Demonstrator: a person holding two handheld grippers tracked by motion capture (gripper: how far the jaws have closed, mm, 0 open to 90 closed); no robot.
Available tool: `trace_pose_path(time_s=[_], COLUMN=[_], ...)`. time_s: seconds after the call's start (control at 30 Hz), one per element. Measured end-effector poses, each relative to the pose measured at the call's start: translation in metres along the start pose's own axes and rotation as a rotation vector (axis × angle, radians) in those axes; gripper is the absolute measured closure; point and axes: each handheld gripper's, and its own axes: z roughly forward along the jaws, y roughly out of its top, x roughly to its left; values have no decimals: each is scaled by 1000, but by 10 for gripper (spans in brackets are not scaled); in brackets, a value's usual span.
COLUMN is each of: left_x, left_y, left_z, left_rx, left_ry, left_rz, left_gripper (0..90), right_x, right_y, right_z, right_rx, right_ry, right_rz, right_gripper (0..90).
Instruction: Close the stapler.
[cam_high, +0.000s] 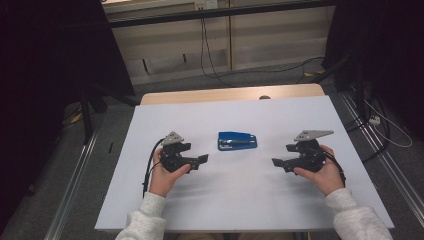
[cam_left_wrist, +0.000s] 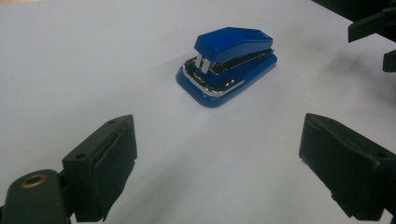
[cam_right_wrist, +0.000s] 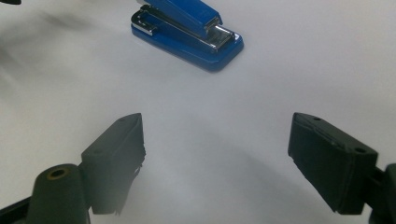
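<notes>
A small blue stapler (cam_high: 237, 140) lies flat in the middle of the white table top (cam_high: 240, 200), lengthwise left to right. My left gripper (cam_high: 202, 160) hovers to its lower left, held in a hand, jaws open and empty. My right gripper (cam_high: 276, 162) is at the stapler's lower right, also open and empty. In the left gripper view the stapler (cam_left_wrist: 227, 64) lies ahead of the spread left gripper (cam_left_wrist: 219, 163), with the other gripper's jaws (cam_left_wrist: 373, 28) at the top right. In the right gripper view the stapler (cam_right_wrist: 187, 32) sits ahead and left of the open right gripper (cam_right_wrist: 215, 161).
The white sheet covers a wooden table whose far edge (cam_high: 230, 94) shows bare wood. Grey floor with black cables (cam_high: 210, 60) lies beyond. Metal rails (cam_high: 75, 175) run along both sides, and dark curtains stand at left and right.
</notes>
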Motion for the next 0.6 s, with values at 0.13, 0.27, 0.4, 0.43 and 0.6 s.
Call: trace_pose_path(time_s=[0.13, 0.27, 0.4, 0.43, 0.6], left_x=[1, 1, 0, -1, -2], left_y=[-4, -8, -12, -14, -19], left_z=[-7, -14, -21, -23, -31], left_rx=[4, -2, 2, 1, 6], left_ry=[14, 15, 22, 21, 20], left_rz=[1, 10, 19, 19, 30], left_gripper=[111, 110, 107, 106, 102], right_x=[3, 5, 6, 7, 9], right_y=[-4, -8, -12, -13, -18], right_z=[-5, -10, -15, -19, -25], right_rx=[3, 1, 2, -3, 3], right_ry=[8, 12, 16, 17, 14], right_rz=[-5, -10, -8, -10, -10], right_gripper=[173, 169, 165, 164, 156])
